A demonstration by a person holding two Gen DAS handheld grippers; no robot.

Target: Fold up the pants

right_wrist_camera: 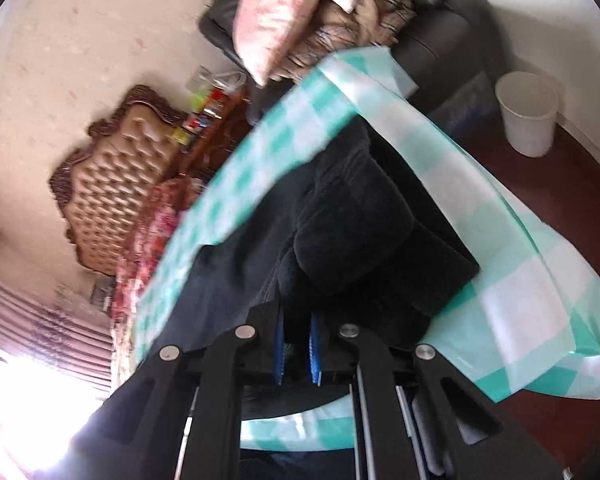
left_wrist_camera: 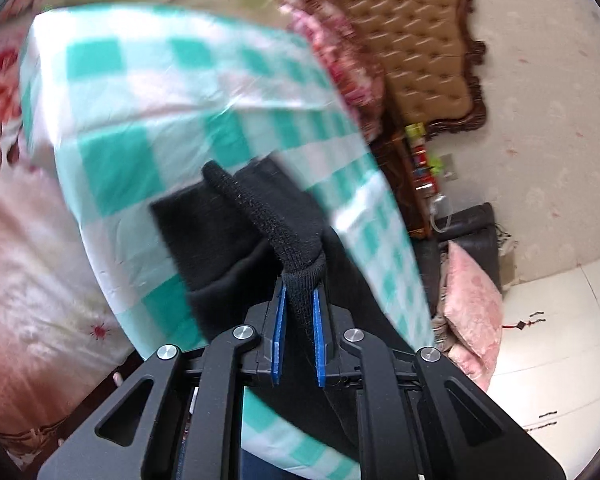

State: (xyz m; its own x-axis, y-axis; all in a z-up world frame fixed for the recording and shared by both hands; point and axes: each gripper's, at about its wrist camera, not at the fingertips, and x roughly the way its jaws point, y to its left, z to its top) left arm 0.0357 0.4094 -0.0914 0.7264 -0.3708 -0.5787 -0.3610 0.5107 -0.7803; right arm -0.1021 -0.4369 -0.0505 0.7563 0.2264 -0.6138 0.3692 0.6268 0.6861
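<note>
left gripper (left_wrist_camera: 299,300) clamped on a ribbed edge of the pants (left_wrist_camera: 220,240) | right gripper (right_wrist_camera: 298,338) closed on dark cloth | pants (right_wrist_camera: 352,240) bunched on checked cloth (left_wrist_camera: 148,128) | fold mid-way, halves lifted, not laid flat or neat yet

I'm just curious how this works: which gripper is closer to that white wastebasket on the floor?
Right, as far as I can judge. The white wastebasket shows only in the right gripper's view, beyond the black pants. The left gripper clamps the pants' ribbed edge; no basket appears there.
</note>
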